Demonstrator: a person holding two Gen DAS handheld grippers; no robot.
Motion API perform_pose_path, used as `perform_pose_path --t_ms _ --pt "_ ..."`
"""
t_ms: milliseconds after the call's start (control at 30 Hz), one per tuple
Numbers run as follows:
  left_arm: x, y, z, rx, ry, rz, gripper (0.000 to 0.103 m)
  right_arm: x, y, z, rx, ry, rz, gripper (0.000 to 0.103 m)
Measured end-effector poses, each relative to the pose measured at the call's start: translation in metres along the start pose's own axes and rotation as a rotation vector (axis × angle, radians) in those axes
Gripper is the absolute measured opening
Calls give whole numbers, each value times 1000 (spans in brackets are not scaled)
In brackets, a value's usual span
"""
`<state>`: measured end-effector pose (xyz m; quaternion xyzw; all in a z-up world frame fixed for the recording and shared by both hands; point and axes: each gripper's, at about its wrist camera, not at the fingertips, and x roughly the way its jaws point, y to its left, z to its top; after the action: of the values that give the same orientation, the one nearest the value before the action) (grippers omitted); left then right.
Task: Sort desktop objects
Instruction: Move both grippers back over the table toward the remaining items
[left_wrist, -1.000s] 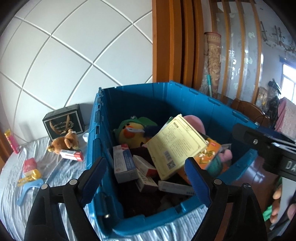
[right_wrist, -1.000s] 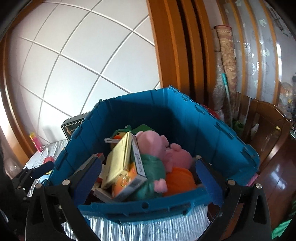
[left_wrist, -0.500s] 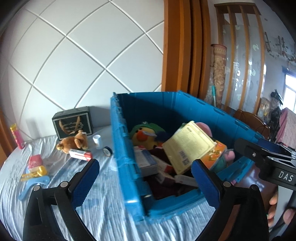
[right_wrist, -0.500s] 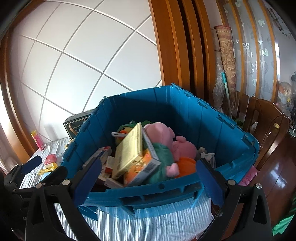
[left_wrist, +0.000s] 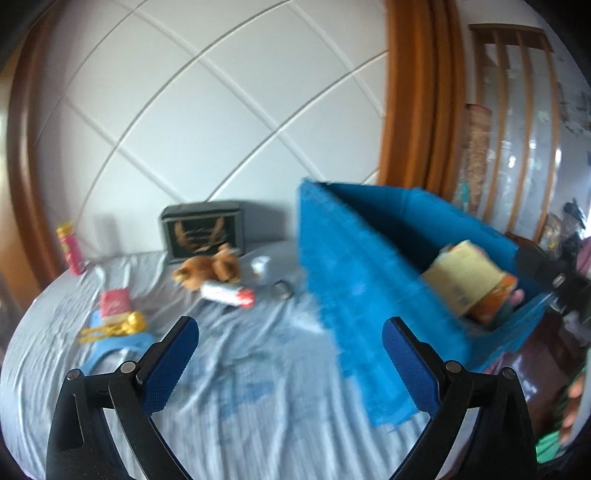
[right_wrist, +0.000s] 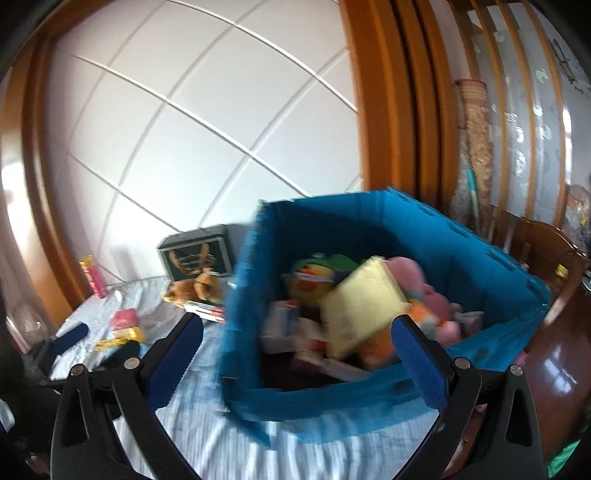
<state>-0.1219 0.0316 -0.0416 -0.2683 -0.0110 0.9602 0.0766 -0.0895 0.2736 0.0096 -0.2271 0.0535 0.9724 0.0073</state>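
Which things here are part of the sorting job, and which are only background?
For the job: blue bin; brown plush toy; red-and-white box; black box; yellow clip; pink bottle.

Only background: wooden chair; rolled rug; tiled wall.

Right gripper (right_wrist: 295, 354) spread wide, nothing between its blue fingers (right_wrist: 173, 360). Frame is motion-blurred. Blue crate (right_wrist: 424, 236) sits dead ahead on the cloth-covered surface (right_wrist: 314, 454), holding a yellow box (right_wrist: 364, 302) tilted on a pink plush (right_wrist: 404, 269), with a green-and-yellow plush (right_wrist: 314, 275) behind. Left of the crate: brown plush (right_wrist: 195, 290), black box (right_wrist: 195, 254), pink tube (right_wrist: 92, 277). Left gripper (right_wrist: 99, 345) visible at lower left.
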Motion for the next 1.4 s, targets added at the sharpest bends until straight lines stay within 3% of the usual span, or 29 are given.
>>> perform_pose_path --t_ms 167,400,567,767,1100,1267,1400 --pt "5 80 -27 -68 74 84 101 17 75 -5 -54 4 85 103" --pt "19 198 -78 -170 175 231 101 74 180 -41 -112 134 201 103" --pt "42 265 -115 -288 301 290 101 118 215 -80 -124 285 229 103" --pt "70 296 -131 -347 371 348 101 183 224 -99 -137 411 234 103" --pt "149 328 -117 -395 458 398 101 302 221 -107 -153 545 263 103" --pt "196 349 -82 -355 450 402 101 372 226 -87 -122 582 264 103" --pt "258 371 -39 -300 439 372 101 430 235 -49 -111 564 239 103"
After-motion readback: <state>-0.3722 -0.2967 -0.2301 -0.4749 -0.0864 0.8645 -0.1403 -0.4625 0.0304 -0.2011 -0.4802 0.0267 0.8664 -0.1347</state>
